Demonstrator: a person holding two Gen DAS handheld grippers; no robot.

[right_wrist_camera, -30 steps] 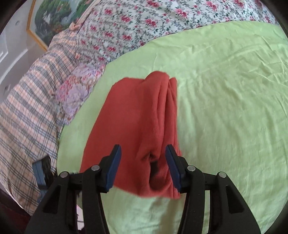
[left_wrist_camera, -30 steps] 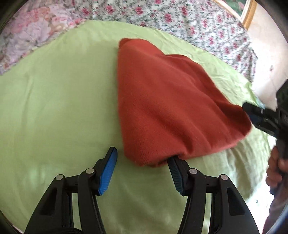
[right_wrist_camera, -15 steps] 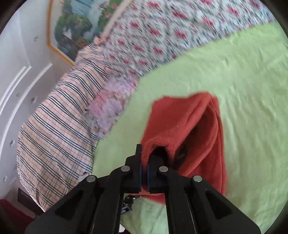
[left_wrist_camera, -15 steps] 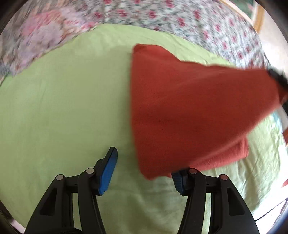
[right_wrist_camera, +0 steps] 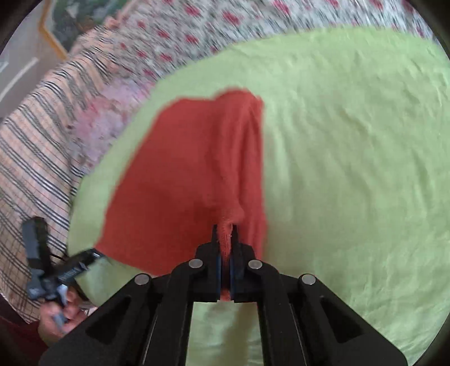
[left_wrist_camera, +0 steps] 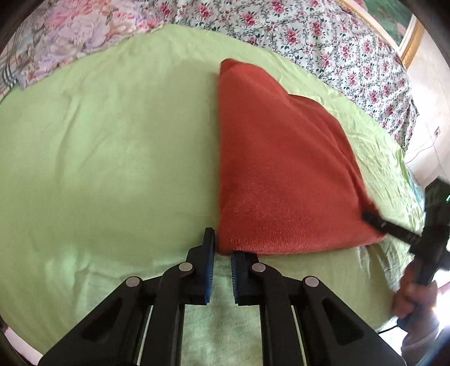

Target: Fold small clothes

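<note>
A rust-red knitted garment [left_wrist_camera: 281, 174] lies on the light green sheet [left_wrist_camera: 112, 154], partly folded. My left gripper [left_wrist_camera: 222, 247] is shut on its near left corner, at the sheet's level. My right gripper [right_wrist_camera: 225, 239] is shut on a bunched edge of the same garment [right_wrist_camera: 182, 174] at its near right side. The right gripper also shows at the right of the left wrist view [left_wrist_camera: 377, 221], pinching the garment's right corner. The left gripper shows at the lower left of the right wrist view [right_wrist_camera: 81, 260].
Floral bedding [left_wrist_camera: 309, 33] runs along the far edge of the green sheet [right_wrist_camera: 351, 169]. A striped plaid cover [right_wrist_camera: 31, 157] and a pale floral pillow [left_wrist_camera: 64, 36] lie on the left. A framed picture [left_wrist_camera: 405, 25] hangs on the wall behind.
My left gripper has closed on the garment's near corner; it was open earlier. My right gripper closed on the garment's edge, lifted it, and has now come back down low.
</note>
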